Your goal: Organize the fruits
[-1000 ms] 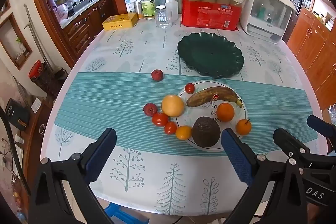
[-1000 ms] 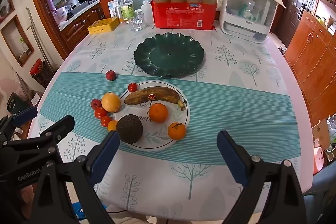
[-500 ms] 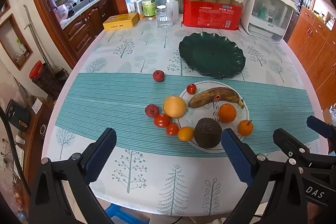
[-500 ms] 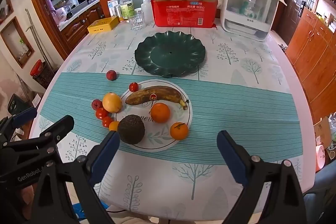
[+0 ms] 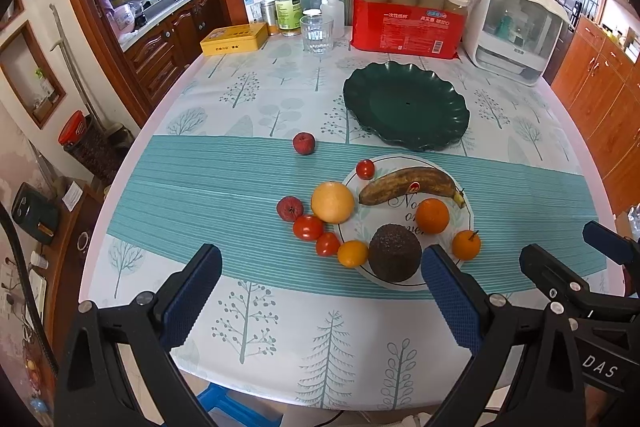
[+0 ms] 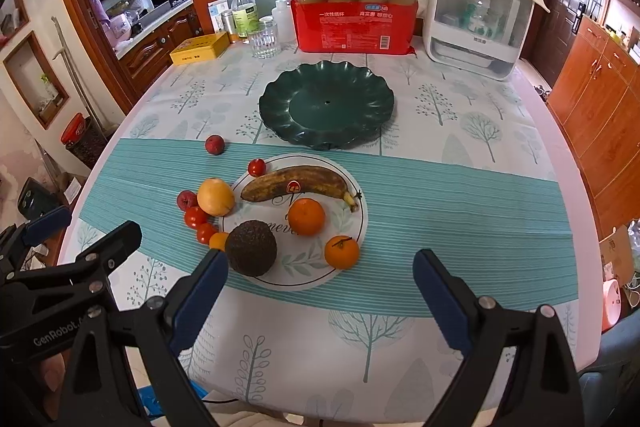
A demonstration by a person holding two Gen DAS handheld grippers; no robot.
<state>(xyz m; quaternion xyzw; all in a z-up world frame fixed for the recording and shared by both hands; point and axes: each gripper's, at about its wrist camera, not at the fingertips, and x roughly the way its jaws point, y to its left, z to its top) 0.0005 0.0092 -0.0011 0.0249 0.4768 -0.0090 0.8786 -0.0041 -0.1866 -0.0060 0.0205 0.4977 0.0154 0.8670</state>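
Note:
A white plate [image 5: 394, 163] [image 6: 360, 215] holds a brown banana [image 5: 408, 185] [image 6: 296, 183], two oranges [image 5: 432, 215] [image 6: 306, 215] and a dark avocado [image 5: 394, 258] [image 6: 251, 247]. A big orange [image 5: 332, 202] [image 6: 215, 196], small tomatoes [image 5: 308, 227] [image 6: 195, 216] and red lychees [image 5: 303, 143] [image 6: 214, 144] lie at its left. Behind it sits an empty green plate [image 5: 406, 107] [image 6: 326, 105]. My left gripper [image 5: 320, 267] hangs open near the table's front edge. My right gripper [image 6: 320, 271] hovers open before the white plate, holding nothing.
Along the back of the table stand a red pack of paper cups [image 5: 408, 23] [image 6: 354, 17], a white appliance [image 5: 516, 23] [image 6: 476, 15], a glass [image 5: 317, 33], bottles and a yellow tin [image 5: 234, 39]. Wooden cabinets flank both sides.
Both grippers have crept slightly forward and the fruit sits a touch lower in view. Both stay open and no fruit has moved.

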